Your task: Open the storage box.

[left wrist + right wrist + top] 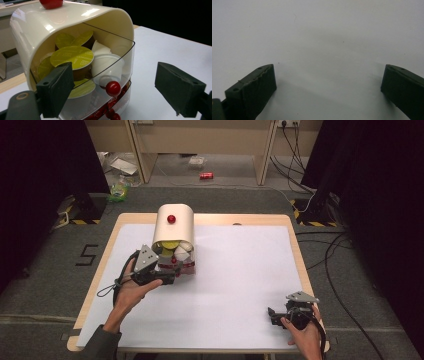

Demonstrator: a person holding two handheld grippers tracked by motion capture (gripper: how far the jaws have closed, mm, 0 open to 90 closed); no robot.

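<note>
One white-covered wooden table (pixel 240 285) is seen on grey carpet. One cream plastic capsule dispenser (pixel 173 226) with clear drawers sits at its far left; about five yellow-green-lidded capsules (pixel 72 57), roughly two white capsules (pixel 107 65) and one red drawer knob (pixel 113 88) are counted. The left gripper (pixel 167 276) is held spread wide just before the knob. The right gripper (pixel 272 316), also spread wide with nothing held, is kept well apart at the near right.

High view overlooks the table (pixel 240 270); left gripper view closes on the capsule dispenser (pixel 50 30).
</note>
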